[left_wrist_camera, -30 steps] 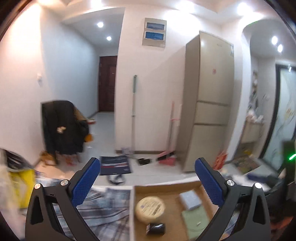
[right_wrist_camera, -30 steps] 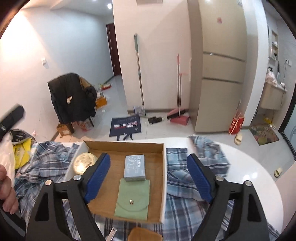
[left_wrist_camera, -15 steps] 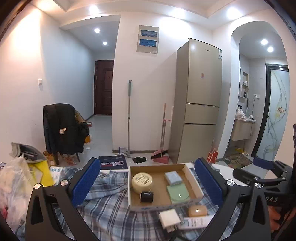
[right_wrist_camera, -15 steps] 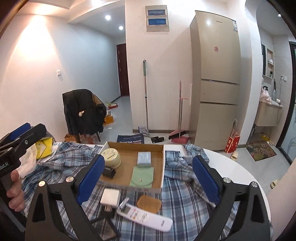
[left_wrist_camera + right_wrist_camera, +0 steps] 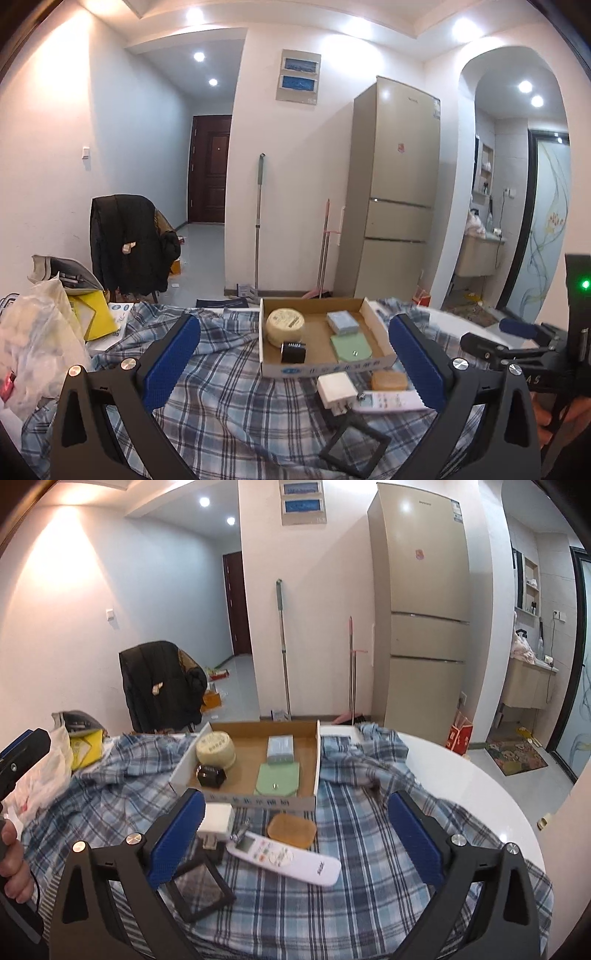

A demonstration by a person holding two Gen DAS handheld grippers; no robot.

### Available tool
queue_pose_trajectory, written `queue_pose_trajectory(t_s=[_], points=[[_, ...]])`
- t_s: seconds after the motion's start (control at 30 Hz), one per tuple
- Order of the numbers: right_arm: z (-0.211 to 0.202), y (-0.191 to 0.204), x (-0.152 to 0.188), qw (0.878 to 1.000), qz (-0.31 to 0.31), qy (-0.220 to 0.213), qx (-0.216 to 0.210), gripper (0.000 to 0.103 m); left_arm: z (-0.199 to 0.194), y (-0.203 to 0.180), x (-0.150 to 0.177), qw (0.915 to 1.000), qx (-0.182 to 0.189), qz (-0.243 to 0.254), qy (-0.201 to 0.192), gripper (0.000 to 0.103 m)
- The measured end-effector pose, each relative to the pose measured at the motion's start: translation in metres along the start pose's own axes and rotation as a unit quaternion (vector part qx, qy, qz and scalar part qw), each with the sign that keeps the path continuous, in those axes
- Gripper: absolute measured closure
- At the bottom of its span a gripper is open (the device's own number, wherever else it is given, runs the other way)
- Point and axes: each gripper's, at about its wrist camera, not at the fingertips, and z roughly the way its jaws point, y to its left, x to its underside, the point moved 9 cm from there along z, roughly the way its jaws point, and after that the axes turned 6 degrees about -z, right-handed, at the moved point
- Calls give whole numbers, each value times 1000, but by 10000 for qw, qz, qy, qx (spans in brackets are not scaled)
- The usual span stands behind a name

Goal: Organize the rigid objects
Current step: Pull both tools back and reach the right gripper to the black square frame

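My right gripper (image 5: pixel 295 827) had just been opening; its jaws stood wide apart with nothing clamped, and the left gripper (image 5: pixel 295 354) was equally spread and empty. The remote (image 5: pixel 283 857) lay flat on the plaid cloth (image 5: pixel 369 849), just before the cardboard tray (image 5: pixel 258 800), long axis slanting from upper left to lower right. Bare white counter (image 5: pixel 461 775) lay open to the right, up to its curved edge.

White remote (image 5: pixel 284 857), tan soap (image 5: pixel 291 831), white charger (image 5: pixel 218 819) before cardboard tray (image 5: pixel 258 799)
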Motion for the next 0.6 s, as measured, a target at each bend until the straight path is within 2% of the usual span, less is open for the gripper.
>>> queue_pose_trajectory(t_s=[0.17, 0.33, 0.6], points=[[9, 1, 17, 9998, -24, 214, 15, 4, 9, 0, 25, 9998, -4, 82, 191, 0], [22, 9, 30, 9991, -41, 413, -68, 4, 20, 4, 50, 9987, 129, -129, 479, 0], [45, 39, 50, 9952, -449, 824, -287, 4, 32, 18, 69, 9980, -31, -197, 608, 0]])
